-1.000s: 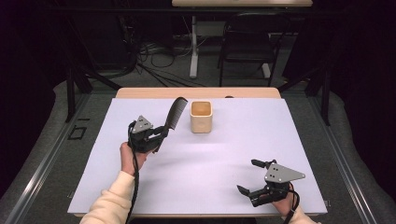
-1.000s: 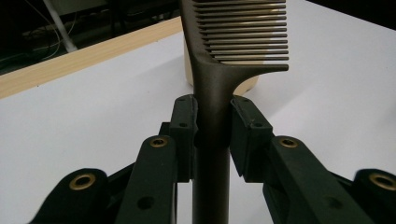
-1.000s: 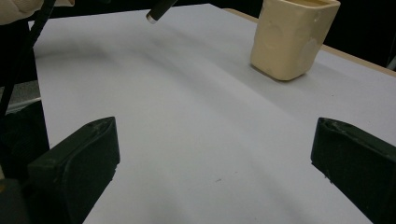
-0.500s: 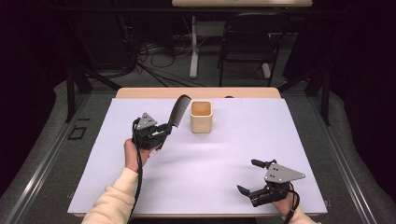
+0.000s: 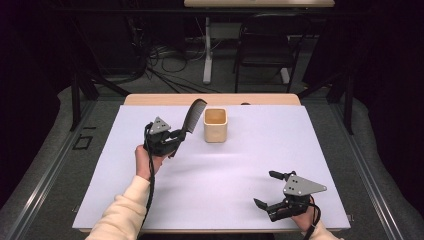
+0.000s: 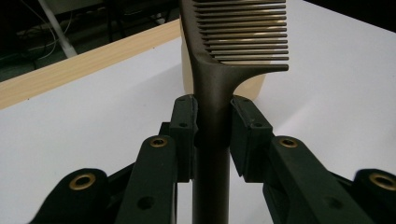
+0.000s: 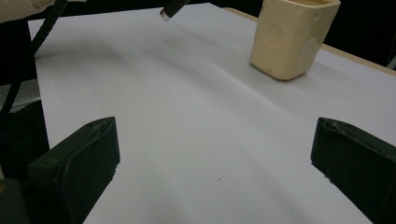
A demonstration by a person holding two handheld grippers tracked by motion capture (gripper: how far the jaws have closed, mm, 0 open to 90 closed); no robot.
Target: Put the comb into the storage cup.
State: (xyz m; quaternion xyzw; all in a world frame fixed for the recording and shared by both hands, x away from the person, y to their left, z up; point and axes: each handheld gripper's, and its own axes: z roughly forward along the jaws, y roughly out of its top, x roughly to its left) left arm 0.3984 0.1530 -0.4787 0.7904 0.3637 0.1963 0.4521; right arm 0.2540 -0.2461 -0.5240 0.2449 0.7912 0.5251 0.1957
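White sheet spread flat over a pale wooden table, wood showing as a strip along the far edge. Matte and bare across the middle, with soft shadows under the hands. Beyond the far edge, a dark room: grey floor strewn with black cables, a white table leg standing among them, a black chair to the right of it, and another pale tabletop at the very far end. Black frame rails flanking the table on left and right.

Cream cup upright on the sheet, far of centre, open top, rounded square in shape. In the right gripper view, the same cup at upper right, on the sheet near the wooden edge.

Left gripper raised over the left far part of the sheet, held by a hand in a cream sleeve. Clenched on the handle of a dark comb, teeth end tilted up and toward the far right, tip just beside the cup's left rim. In the left gripper view, both pads pressed against the comb handle, teeth pointing right, cup partly hidden behind it.

Right gripper low at the near right corner, well apart from cup and comb, released, jaws spread wide with only sheet between them
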